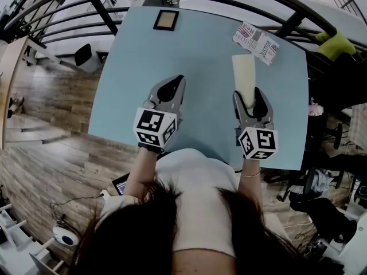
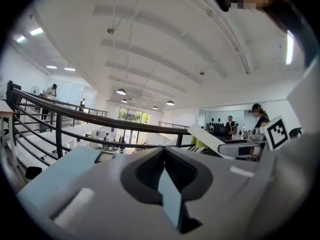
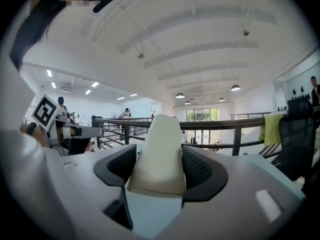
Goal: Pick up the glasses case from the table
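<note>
Right hand-held gripper [image 1: 248, 94] is clamped on the case [image 1: 243, 70], pads on both its sides. The case sticks out ahead of its jaws, over the worktop [image 1: 200, 50]. Left hand-held gripper [image 1: 179, 80] is closed and empty, tips touching.

Left gripper [image 1: 179, 80] held roughly level, jaws closed tip to tip with nothing between them, right gripper [image 1: 250, 94] parallel beside it, jaws clamped on the near end of the glasses case [image 1: 243, 70], both forearms extended forward
</note>
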A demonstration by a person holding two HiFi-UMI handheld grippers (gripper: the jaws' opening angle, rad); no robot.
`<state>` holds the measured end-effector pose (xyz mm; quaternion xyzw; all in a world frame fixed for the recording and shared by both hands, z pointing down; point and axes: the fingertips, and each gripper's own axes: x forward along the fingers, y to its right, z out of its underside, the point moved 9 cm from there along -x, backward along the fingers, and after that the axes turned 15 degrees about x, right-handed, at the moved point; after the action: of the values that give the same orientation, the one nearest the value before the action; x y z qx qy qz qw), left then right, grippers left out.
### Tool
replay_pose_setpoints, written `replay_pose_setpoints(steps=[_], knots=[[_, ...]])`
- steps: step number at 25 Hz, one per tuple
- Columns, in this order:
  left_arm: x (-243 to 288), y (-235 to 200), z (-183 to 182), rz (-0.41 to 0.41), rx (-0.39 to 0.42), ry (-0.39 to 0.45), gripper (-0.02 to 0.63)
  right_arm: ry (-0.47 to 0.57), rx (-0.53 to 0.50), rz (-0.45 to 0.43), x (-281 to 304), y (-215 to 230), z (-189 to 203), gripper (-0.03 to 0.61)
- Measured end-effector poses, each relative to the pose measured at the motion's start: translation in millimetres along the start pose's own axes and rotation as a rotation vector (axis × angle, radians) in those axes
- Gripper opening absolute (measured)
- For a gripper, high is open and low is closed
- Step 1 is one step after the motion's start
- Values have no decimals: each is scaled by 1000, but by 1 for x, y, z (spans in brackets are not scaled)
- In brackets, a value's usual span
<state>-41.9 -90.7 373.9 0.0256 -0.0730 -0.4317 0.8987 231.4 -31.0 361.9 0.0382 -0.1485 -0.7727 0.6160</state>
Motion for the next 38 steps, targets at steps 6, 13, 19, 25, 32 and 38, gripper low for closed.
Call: replay_pose_setpoints(steps=[6, 13, 19, 25, 32, 38], knots=[[1, -1, 3, 1, -1, -3, 58, -1, 9, 0, 1, 2, 1, 288], [1, -3, 1, 4, 0, -7, 58, -3, 10, -4, 3, 0, 1, 288], [3, -3, 2, 5, 0, -6, 58, 1, 18, -1, 3, 2, 0, 288], [3, -4, 3, -1, -3, -11, 58, 3, 20, 3, 4, 4, 0, 288], [3, -6, 4, -5, -5, -12, 58, 3, 28, 6, 5, 5, 1, 288], [3, -7, 5, -2, -7, -17, 58, -1, 31, 13, 4, 5, 1, 288]])
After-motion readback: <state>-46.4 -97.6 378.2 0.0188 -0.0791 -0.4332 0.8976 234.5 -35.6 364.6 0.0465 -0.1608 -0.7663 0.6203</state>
